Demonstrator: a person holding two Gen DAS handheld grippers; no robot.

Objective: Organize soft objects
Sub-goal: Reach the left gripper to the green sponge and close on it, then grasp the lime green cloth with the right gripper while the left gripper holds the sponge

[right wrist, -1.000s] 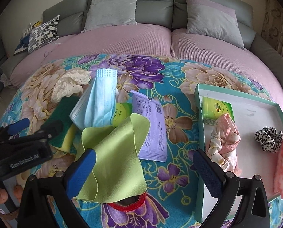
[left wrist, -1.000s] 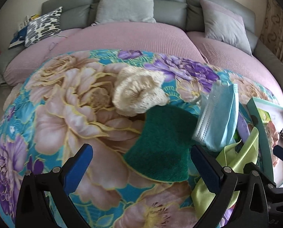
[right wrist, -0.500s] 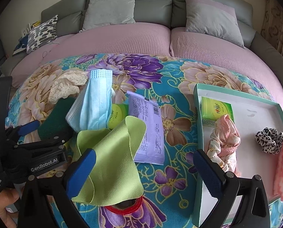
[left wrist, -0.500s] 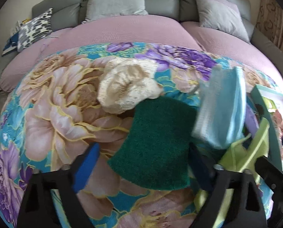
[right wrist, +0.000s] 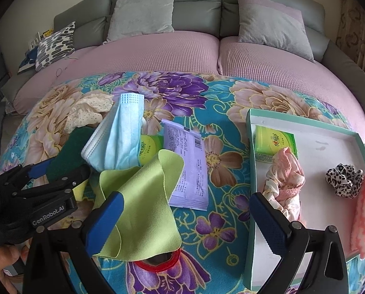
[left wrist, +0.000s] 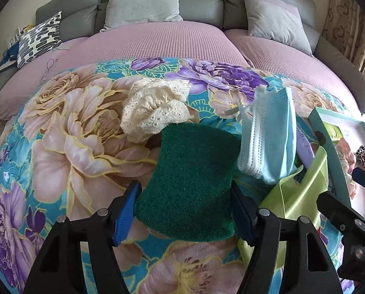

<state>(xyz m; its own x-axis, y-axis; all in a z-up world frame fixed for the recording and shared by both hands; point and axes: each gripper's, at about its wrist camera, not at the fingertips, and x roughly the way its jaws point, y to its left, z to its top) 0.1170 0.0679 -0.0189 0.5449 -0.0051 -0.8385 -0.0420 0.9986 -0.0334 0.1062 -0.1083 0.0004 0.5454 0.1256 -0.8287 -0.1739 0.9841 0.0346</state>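
Observation:
A green scouring sponge [left wrist: 192, 186] lies on the floral cloth. My left gripper [left wrist: 185, 218] has closed in on it, with both blue pads against its sides; it also shows in the right wrist view [right wrist: 59, 169]. Beside the sponge lie a cream lace piece [left wrist: 155, 107], a blue face mask [left wrist: 268, 137] and a lime green cloth [right wrist: 143, 201]. My right gripper [right wrist: 189, 220] is open and empty, low over the cloth between the lime cloth and the teal tray [right wrist: 329, 132].
The tray holds a green tissue pack [right wrist: 273, 142], pink scrunchies [right wrist: 285, 178], a leopard scrunchie [right wrist: 344, 178] and a pink fuzzy piece [right wrist: 364, 210]. A purple packet [right wrist: 187, 169] and a red-rimmed object [right wrist: 158, 262] lie on the cloth. A sofa with cushions stands behind.
My left gripper moved forward over the green sponge and its jaws closed from wide open onto the sponge's sides. The right gripper stayed nearly still.

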